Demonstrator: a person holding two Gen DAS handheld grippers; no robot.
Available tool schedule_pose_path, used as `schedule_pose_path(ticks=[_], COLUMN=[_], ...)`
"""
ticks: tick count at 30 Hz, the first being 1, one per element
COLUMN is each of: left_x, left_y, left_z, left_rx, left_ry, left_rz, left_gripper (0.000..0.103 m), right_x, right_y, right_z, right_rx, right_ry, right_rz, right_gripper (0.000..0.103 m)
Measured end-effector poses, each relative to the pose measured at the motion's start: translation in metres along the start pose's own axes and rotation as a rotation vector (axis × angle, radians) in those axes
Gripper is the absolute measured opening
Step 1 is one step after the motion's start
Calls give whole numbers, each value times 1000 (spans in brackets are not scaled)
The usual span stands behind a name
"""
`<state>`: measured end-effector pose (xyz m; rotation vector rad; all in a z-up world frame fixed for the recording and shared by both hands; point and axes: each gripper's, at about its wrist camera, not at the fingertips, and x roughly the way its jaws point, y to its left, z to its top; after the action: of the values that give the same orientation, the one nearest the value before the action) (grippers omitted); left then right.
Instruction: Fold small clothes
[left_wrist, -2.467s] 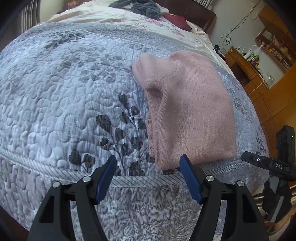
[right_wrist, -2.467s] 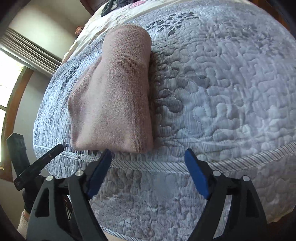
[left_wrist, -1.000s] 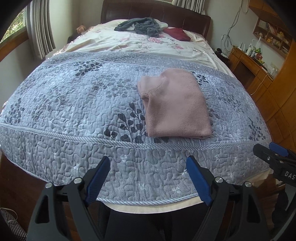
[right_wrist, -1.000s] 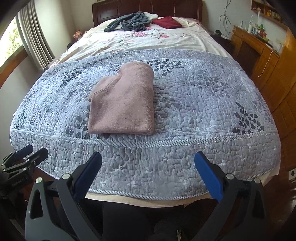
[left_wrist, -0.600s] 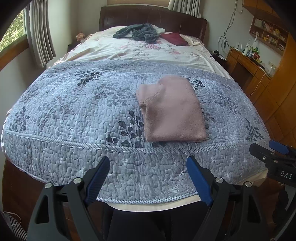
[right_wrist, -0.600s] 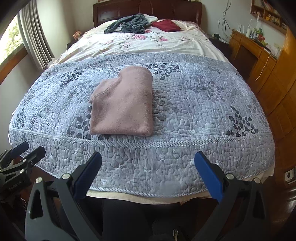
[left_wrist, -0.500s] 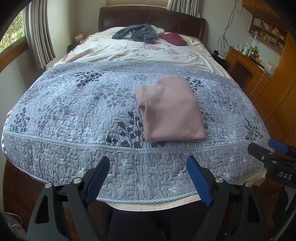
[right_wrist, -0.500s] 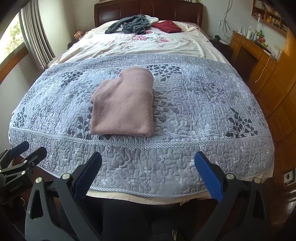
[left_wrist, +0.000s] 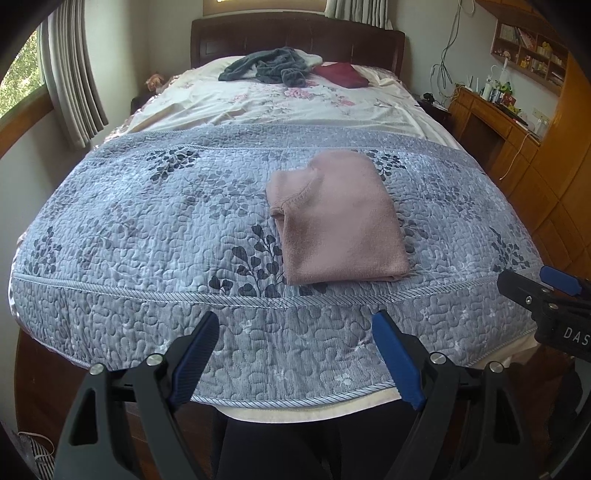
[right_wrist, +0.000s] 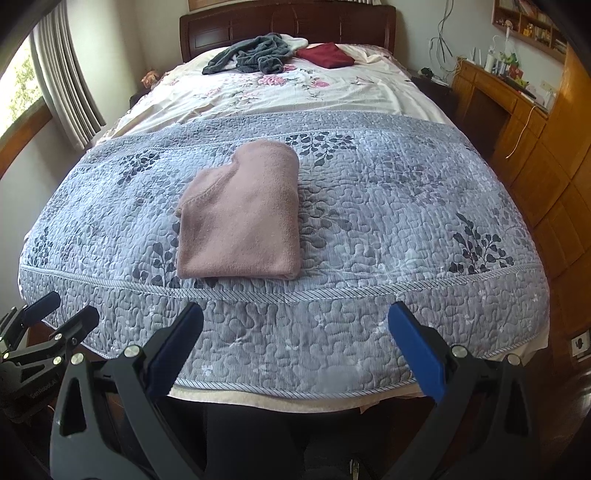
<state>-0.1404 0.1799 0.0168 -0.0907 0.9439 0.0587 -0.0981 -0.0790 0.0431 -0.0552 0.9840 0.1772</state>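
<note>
Left gripper (left_wrist: 295, 347), mine: jaws spread wide, empty, off the foot of the bed. Pink sweater (left_wrist: 338, 218): folded, lying on the grey quilt (left_wrist: 147, 221) near its front edge. Right gripper (right_wrist: 295, 339), mine: likewise wide apart, gripping nothing.

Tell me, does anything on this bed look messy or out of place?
The pink sweater lies neatly folded on the grey quilt. The one untidy thing is a dark grey garment heaped unfolded by the headboard, beside a folded dark red one.
</note>
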Motion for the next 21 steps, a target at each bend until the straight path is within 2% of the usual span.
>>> schedule_pose_path(ticks=[21], left_x=[12], left_y=[-5], left_z=[3], left_rx=[4], left_ry=[8], left_rz=[-6], left_gripper=[85], right_x=[14], right_y=[-10], right_z=[1], right_rx=[29], right_ry=[10], right_rz=[-2], right_gripper=[100])
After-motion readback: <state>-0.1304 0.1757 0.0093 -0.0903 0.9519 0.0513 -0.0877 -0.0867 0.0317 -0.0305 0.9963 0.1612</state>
